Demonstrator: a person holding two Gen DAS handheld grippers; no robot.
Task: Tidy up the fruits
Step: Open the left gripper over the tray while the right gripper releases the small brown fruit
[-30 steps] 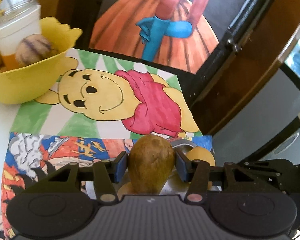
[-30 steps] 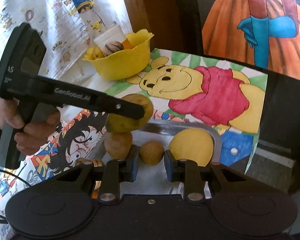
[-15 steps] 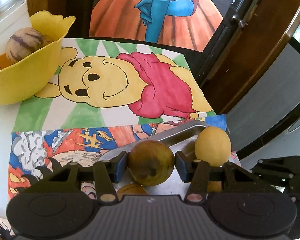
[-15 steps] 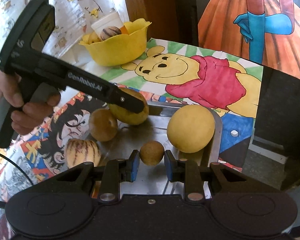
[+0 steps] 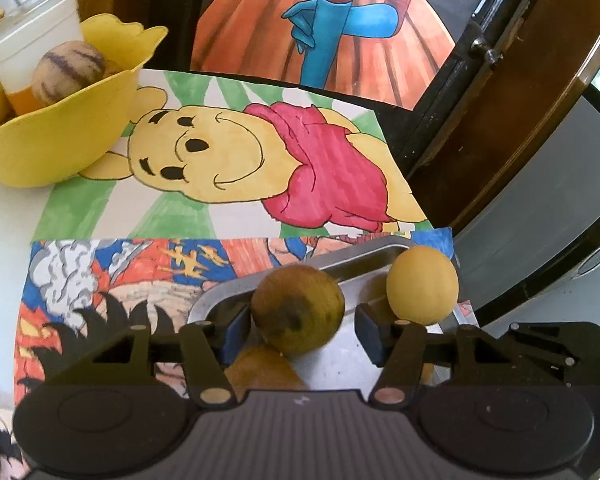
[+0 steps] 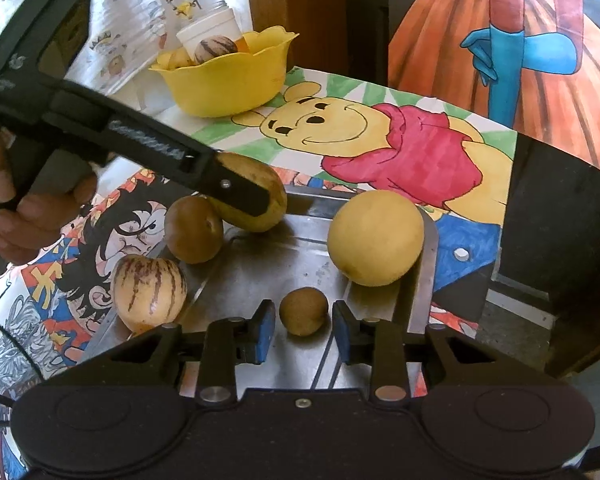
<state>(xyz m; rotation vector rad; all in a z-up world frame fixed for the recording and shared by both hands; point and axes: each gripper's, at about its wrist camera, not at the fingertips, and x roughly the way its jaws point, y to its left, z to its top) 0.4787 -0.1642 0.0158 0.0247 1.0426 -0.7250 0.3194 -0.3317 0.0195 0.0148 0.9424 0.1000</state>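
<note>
A metal tray (image 6: 300, 248) holds several fruits: a big round yellow fruit (image 6: 375, 238), a small brown fruit (image 6: 303, 311), a brown fruit (image 6: 194, 229) and a striped cream fruit (image 6: 149, 286). My left gripper (image 5: 298, 320) is open around a mottled yellow-green fruit (image 5: 298, 308) at the tray's far left corner; a gap shows at its right pad. The same fruit (image 6: 256, 196) shows in the right wrist view, half behind a left finger. My right gripper (image 6: 303, 326) is open, its pads either side of the small brown fruit without touching.
A yellow bowl (image 6: 228, 76) with a striped fruit (image 6: 215, 50) and a white cup (image 6: 210, 30) stands at the far left. Cartoon drawings cover the table (image 5: 228, 152). The table's right edge drops off beside the tray; a dark door frame (image 5: 500, 92) stands there.
My left gripper lowered the mottled fruit to the tray's far corner and opened. My right gripper drew back and opened wider around the small brown fruit.
</note>
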